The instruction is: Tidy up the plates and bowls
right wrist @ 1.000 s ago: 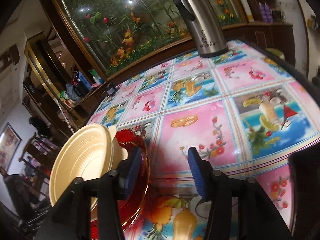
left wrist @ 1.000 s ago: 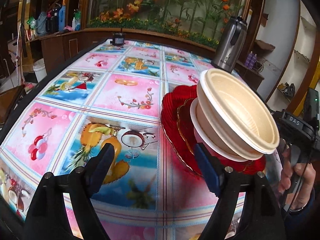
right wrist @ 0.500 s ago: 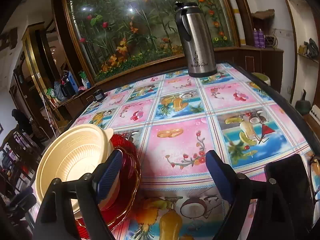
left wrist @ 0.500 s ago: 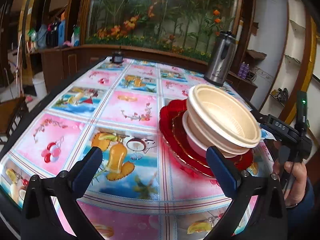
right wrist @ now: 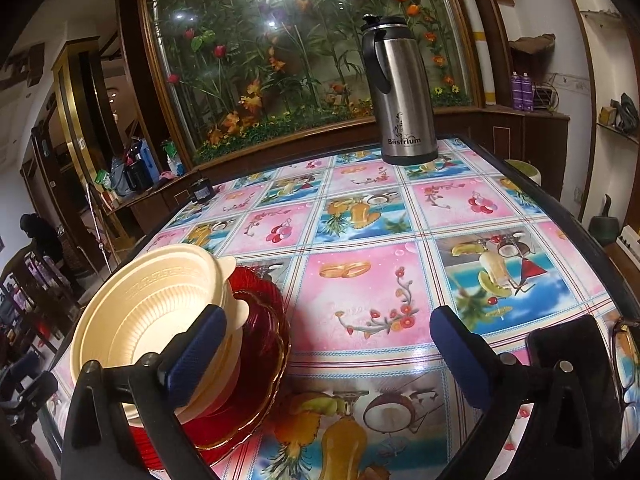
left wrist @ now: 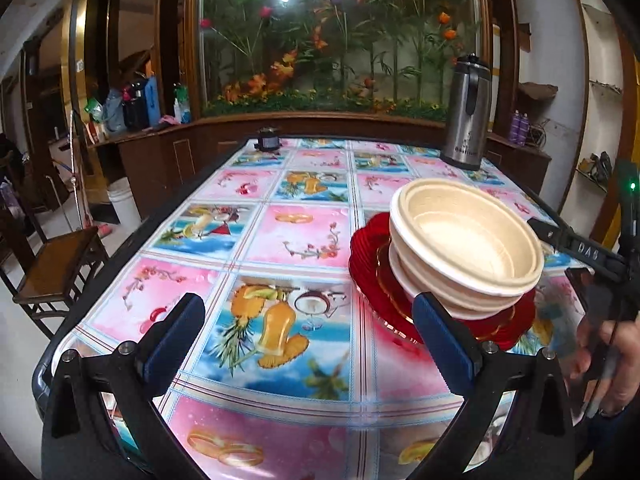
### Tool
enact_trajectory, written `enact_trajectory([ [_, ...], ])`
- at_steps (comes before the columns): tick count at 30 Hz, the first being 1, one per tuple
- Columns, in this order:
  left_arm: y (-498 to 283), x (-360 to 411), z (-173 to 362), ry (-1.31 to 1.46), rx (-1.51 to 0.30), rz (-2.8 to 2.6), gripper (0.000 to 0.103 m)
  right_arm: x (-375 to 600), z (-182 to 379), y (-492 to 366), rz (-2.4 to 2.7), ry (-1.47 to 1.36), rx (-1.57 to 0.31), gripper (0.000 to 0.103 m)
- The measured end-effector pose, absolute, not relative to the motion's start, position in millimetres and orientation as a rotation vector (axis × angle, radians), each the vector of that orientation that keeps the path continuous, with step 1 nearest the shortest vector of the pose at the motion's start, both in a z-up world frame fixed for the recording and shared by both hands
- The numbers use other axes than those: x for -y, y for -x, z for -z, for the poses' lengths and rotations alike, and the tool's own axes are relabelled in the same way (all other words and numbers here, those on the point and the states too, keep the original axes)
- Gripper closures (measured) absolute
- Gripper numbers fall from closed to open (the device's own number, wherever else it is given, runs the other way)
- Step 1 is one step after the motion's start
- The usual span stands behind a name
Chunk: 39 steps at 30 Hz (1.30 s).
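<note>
**Bowls stacked on red plates, both grippers clear**

The cream bowls (left wrist: 466,248) sit nested one inside another on a stack of red plates (left wrist: 370,264), and the whole pile rests on the table (left wrist: 280,236) toward its right side as the left wrist camera sees it. The bowls lean a little off-centre on the plates, their rims overhanging the plate stack on the right.

The left gripper (left wrist: 308,338) hovers above the tablecloth with its jaws spread wide and nothing between them; its right finger pad sits just in front of the plate rim from this view, though contact cannot be judged. The right gripper (right wrist: 328,356) is likewise wide open and empty — its left pad overlaps the bowls' outer wall in the picture, but whether it touches cannot be told.

Open room lies mostly to the left of the pile and toward the far end: a broad stretch of patterned cloth runs up to a steel flask (right wrist: 400,92) standing near the far right corner and a small dark jar (left wrist: 269,142) at the far edge. The table's dark border is visible along the left and right sides. A black phone (right wrist: 568,364) lies near the right gripper (close to the near right edge), with a pair of glasses (right wrist: 626,356) just beside it. A wooden chair (left wrist: 52,268) stands off the left edge.
</note>
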<state>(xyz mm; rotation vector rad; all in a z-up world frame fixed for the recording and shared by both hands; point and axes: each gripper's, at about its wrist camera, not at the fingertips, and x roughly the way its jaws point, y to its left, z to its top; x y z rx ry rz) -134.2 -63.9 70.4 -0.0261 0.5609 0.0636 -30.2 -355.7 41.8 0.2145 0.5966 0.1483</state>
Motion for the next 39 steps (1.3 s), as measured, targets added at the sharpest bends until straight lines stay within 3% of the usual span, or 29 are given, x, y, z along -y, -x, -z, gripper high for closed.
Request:
enact_trajectory([
  [8, 147.4, 68.5, -78.5, -0.012, -0.472, -0.182, 0.0, 354.9, -43.1, 31.3, -0.154, -0.212, -0.588, 0.0],
  [19, 140.9, 81.7, -73.2, -0.117, -0.513, -0.247, 0.0, 357.5, -46.3, 33.5, -0.168, -0.234, -0.562, 0.0],
  [39, 146.2, 74.5, -74.7, -0.069, -0.534, -0.217, 0.0, 359.8, -44.4, 36.1, -0.158, -0.236, -0.57, 0.0],
])
